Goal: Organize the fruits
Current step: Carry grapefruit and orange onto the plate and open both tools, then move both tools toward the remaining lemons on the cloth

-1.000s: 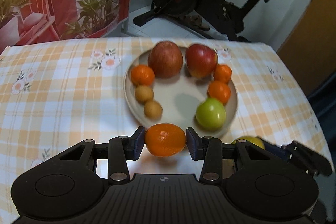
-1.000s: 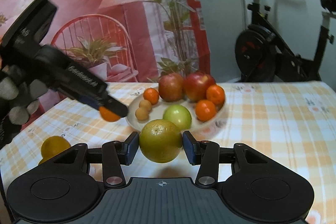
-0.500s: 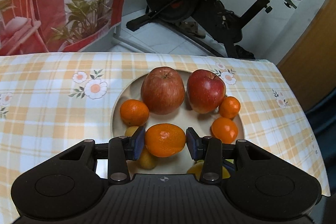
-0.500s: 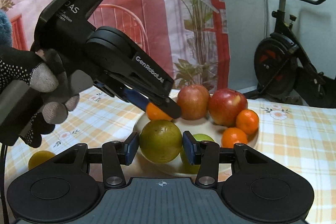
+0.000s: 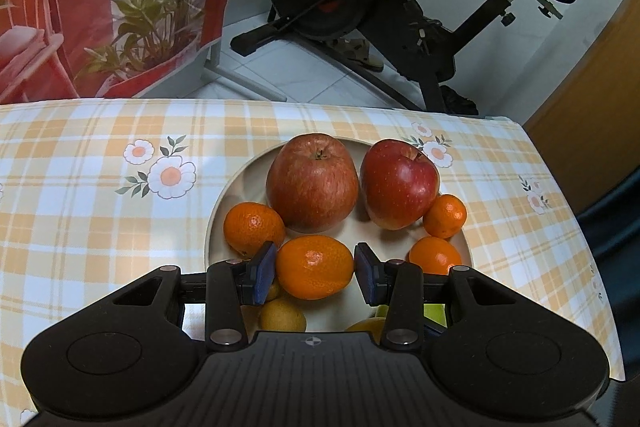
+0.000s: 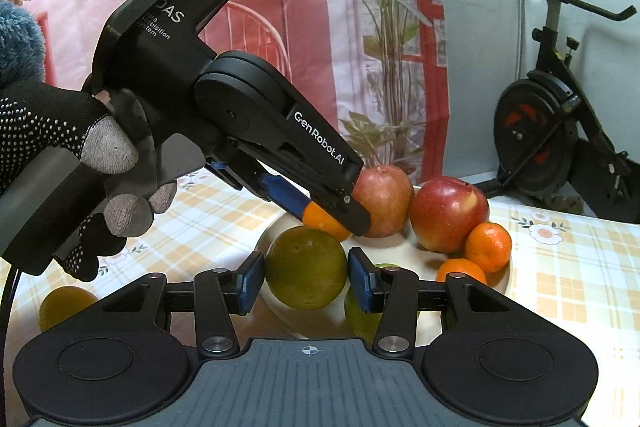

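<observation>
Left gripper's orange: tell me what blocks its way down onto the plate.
Nothing sits directly under the held orange: bare plate shows beneath and ahead of it. Neighbours crowd the gap, though: a mandarin left, the russet apple behind, and small yellow fruits near the fingers.

Black left gripper (image 6: 326, 217) lettered GenRobot.AI, blue pads (image 6: 286, 197); black dotted glove (image 6: 60, 147), grey fingertips; at nine o'clock, perhaps a fuzzy teal sleeve (image 6: 18, 39).
</observation>
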The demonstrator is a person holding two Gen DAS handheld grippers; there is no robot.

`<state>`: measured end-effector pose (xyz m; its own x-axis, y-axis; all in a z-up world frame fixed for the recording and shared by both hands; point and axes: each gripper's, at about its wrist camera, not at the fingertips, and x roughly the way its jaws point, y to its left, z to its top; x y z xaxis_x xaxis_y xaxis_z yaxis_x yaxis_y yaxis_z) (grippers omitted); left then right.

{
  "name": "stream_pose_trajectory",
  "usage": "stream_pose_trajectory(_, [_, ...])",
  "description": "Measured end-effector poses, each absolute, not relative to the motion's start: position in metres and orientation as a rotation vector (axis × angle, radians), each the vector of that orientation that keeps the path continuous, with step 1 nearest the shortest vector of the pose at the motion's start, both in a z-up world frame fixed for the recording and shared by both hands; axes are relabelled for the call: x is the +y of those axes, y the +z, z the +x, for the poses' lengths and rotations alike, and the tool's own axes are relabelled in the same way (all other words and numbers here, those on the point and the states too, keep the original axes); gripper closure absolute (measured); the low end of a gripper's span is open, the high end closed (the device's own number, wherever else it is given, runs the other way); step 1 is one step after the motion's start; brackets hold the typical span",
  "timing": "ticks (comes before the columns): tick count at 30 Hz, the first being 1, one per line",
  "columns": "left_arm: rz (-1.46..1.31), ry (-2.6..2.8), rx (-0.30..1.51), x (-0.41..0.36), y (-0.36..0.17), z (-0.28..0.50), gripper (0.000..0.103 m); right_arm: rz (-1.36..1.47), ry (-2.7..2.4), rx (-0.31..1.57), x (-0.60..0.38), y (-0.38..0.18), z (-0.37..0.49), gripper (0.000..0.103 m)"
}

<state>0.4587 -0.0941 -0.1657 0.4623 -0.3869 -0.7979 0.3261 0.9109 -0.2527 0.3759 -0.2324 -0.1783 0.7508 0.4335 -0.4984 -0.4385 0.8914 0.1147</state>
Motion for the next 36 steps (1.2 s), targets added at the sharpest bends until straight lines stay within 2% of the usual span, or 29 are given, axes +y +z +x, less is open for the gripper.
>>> stream_pose_trajectory(15, [-0.071, -0.438, 0.959, -0.086, -0.149, 0.445, 0.058, 0.012, 0.444, 0.543, -0.237, -0.174, 0.366, 0.06])
stream_pose_trajectory(31, [0.068, -0.291, 0.778, -0.021, -0.099, 0.36, 0.057, 0.112, 0.383, 0.582, -0.238, -0.159, 0.31, 0.06])
stream_pose_trajectory(34, [0.083, -0.26, 0.76, -0.011, -0.095, 0.342, 0.055, 0.108, 0.378, 0.589, -0.233, -0.155, 0.299, 0.06])
stream_pose_trajectory(36, [0.083, -0.235, 0.744, -0.005, -0.092, 0.33, 0.049, 0.11, 0.375, 0.594, -0.231, -0.153, 0.291, 0.06])
